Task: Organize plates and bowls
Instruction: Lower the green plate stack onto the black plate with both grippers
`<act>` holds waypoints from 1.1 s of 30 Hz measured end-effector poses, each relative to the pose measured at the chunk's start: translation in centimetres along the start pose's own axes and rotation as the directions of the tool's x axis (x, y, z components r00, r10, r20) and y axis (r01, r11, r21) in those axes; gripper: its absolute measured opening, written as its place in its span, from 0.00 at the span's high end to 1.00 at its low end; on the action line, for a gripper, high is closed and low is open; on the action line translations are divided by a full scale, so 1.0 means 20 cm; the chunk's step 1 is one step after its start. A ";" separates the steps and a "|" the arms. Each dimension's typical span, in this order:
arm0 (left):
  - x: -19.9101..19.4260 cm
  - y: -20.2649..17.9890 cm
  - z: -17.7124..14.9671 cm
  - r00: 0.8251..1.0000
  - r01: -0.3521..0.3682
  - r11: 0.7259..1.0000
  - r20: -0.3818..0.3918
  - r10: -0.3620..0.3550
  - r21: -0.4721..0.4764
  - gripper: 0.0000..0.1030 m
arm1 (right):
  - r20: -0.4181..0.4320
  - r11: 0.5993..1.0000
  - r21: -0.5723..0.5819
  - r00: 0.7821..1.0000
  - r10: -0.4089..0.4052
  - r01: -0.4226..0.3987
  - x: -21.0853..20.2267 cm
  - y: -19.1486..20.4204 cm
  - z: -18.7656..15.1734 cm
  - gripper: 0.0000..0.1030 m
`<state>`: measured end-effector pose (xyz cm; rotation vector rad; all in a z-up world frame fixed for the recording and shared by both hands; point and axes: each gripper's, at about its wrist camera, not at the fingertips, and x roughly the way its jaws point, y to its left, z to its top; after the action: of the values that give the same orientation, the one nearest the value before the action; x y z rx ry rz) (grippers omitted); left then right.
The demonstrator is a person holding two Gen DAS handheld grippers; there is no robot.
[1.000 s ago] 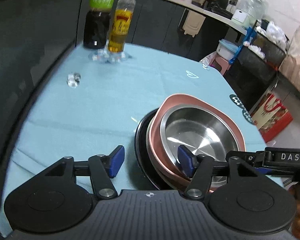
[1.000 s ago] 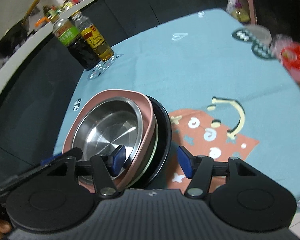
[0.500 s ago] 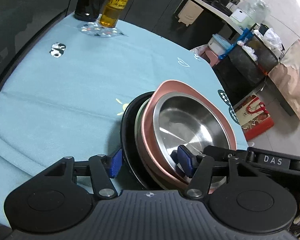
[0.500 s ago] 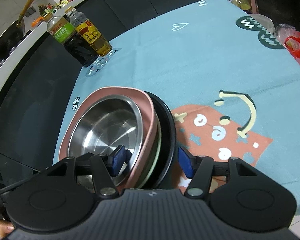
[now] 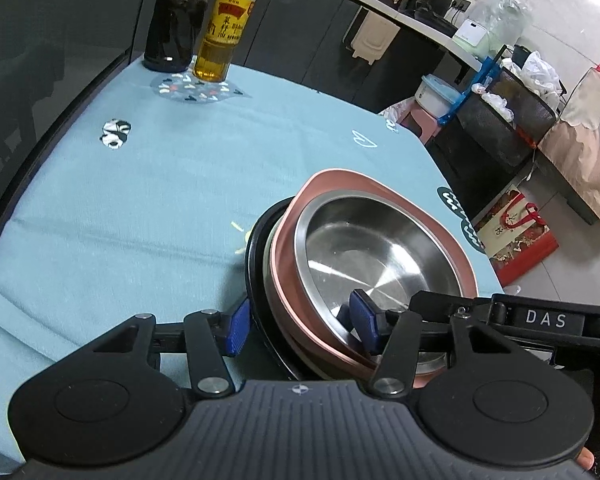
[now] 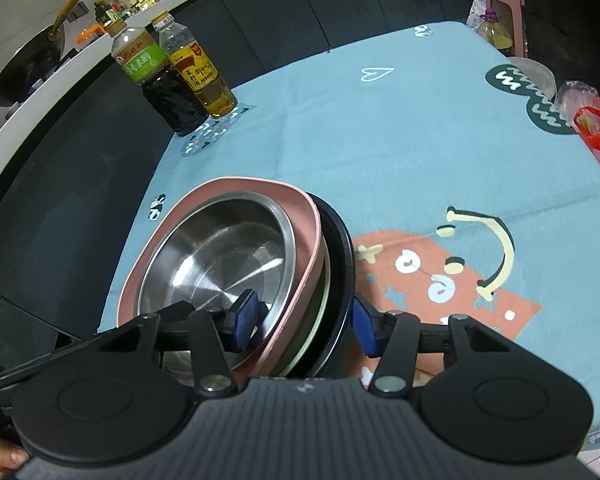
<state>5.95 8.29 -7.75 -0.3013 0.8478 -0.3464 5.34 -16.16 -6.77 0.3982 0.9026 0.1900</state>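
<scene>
A stack of dishes is held tilted above the blue tablecloth: a steel bowl (image 5: 376, 256) (image 6: 220, 256) sits in a pink squarish bowl (image 5: 384, 188) (image 6: 300, 216), over a pale plate (image 6: 324, 280) and a black plate (image 5: 256, 264) (image 6: 342, 248). My left gripper (image 5: 300, 322) is shut on the stack's left edge, one finger under the black plate, the other inside the steel bowl. My right gripper (image 6: 304, 318) is shut on the opposite edge the same way.
Two bottles, dark vinegar (image 5: 178, 20) (image 6: 160, 84) and yellow oil (image 5: 224, 28) (image 6: 204, 80), stand at the table's far edge. A red bag (image 6: 596, 128) lies at the right edge. Counters, bins and bags stand beyond the table (image 5: 140, 184).
Both grippers have kept their hold on the stack. The left wrist view has tipped back up, so the bottles show fuller. The right gripper has closed tighter around the stack's rim.
</scene>
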 end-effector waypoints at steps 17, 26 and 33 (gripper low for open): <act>0.04 -0.03 0.17 0.998 0.003 1.000 0.066 -0.004 0.012 0.52 | 0.066 1.000 -0.016 0.998 0.012 -0.011 0.02 0.04 0.18 0.55; 0.12 -0.03 0.27 0.997 0.006 1.000 0.080 -0.008 0.020 0.52 | 0.077 1.000 -0.013 0.997 0.009 -0.008 0.08 0.03 0.29 0.55; 0.21 -0.01 0.35 0.997 0.001 1.000 0.077 -0.003 0.019 0.52 | 0.074 1.000 -0.007 0.997 0.007 -0.006 0.15 0.01 0.37 0.55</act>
<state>13.93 7.16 -6.05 -0.2957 0.7683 -0.3425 13.04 -16.89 -4.69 0.3995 0.8273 0.1828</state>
